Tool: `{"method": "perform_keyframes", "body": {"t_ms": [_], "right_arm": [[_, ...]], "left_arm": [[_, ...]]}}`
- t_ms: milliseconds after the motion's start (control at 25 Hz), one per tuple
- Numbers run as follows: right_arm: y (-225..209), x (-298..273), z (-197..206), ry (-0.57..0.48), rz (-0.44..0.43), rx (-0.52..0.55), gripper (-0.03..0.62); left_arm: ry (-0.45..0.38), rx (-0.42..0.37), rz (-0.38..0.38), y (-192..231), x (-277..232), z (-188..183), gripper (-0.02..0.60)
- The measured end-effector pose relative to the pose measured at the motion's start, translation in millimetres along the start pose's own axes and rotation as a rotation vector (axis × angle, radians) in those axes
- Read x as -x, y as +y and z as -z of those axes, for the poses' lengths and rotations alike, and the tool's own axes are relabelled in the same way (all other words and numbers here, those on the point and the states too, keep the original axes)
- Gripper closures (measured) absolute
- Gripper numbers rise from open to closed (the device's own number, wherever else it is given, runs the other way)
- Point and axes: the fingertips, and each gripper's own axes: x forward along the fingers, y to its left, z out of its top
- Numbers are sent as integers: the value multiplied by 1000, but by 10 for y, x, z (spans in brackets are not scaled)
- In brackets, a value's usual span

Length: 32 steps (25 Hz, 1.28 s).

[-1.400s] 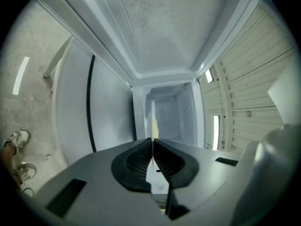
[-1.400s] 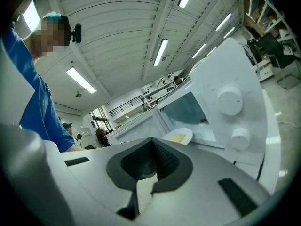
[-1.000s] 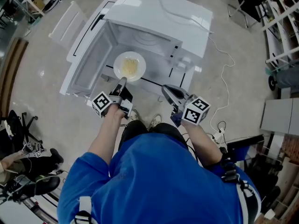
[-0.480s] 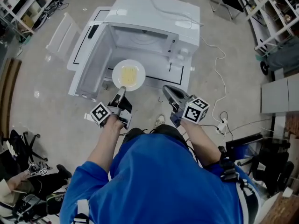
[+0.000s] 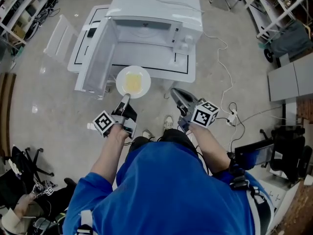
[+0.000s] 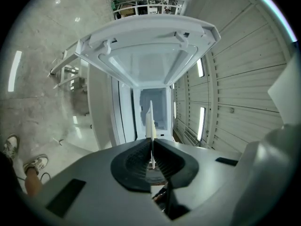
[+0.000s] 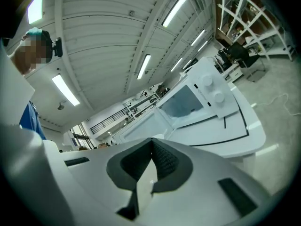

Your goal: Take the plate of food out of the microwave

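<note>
A white plate (image 5: pixel 132 81) of yellow food hangs in the air just in front of the white microwave (image 5: pixel 151 13), outside its cavity and beside the open door (image 5: pixel 95 58). My left gripper (image 5: pixel 126 96) is shut on the plate's near rim. In the left gripper view the plate (image 6: pixel 150 121) shows edge-on, pinched between the dark pads of the left gripper (image 6: pixel 151 142), with the open door (image 6: pixel 146 51) beyond. To the right of the plate, my right gripper (image 5: pixel 175 93) is apart from it, shut and holding nothing. In its own view the right gripper (image 7: pixel 151 141) points toward the microwave (image 7: pixel 197 102).
The microwave stands on a low white table (image 5: pixel 188 72). A cable and power strip (image 5: pixel 230 116) lie on the floor at the right. Shelving stands at the upper right and upper left corners. A seated person (image 5: pixel 29 199) is at the lower left.
The plate has come out of the microwave cavity toward me, carried by the left gripper. Both grippers have drawn back from the microwave, the right one still shut and bare.
</note>
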Motion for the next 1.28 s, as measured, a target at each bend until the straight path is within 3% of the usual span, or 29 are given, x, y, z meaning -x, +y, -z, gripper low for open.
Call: {"method": "perform_keyframes", "body": {"t_ms": [600, 1280], "right_arm": [[1, 162, -55, 21, -33, -15, 597], [10, 302, -119, 37, -58, 8, 597]], "left_arm": [[-60, -10, 45, -230, 146, 170, 561], [-67, -26, 60, -313, 130, 337, 561]]}}
